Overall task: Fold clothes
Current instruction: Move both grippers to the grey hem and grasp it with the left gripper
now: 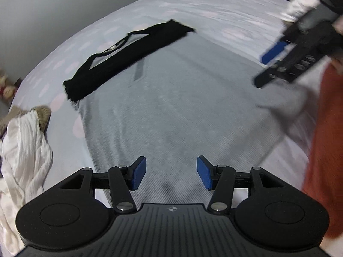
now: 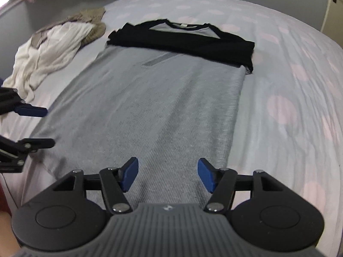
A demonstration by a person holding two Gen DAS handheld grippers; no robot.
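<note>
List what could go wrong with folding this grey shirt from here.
1. The black sleeves are folded loosely across the grey shirt; lifting the hem may spill them open.
2. The white garment lies close to the shirt's left edge, near the left gripper, and could get snagged.

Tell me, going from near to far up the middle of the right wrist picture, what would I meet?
The right gripper with blue pads → the long grey knit body of the shirt → its folded black sleeves → the pale dotted bedsheet.
</note>
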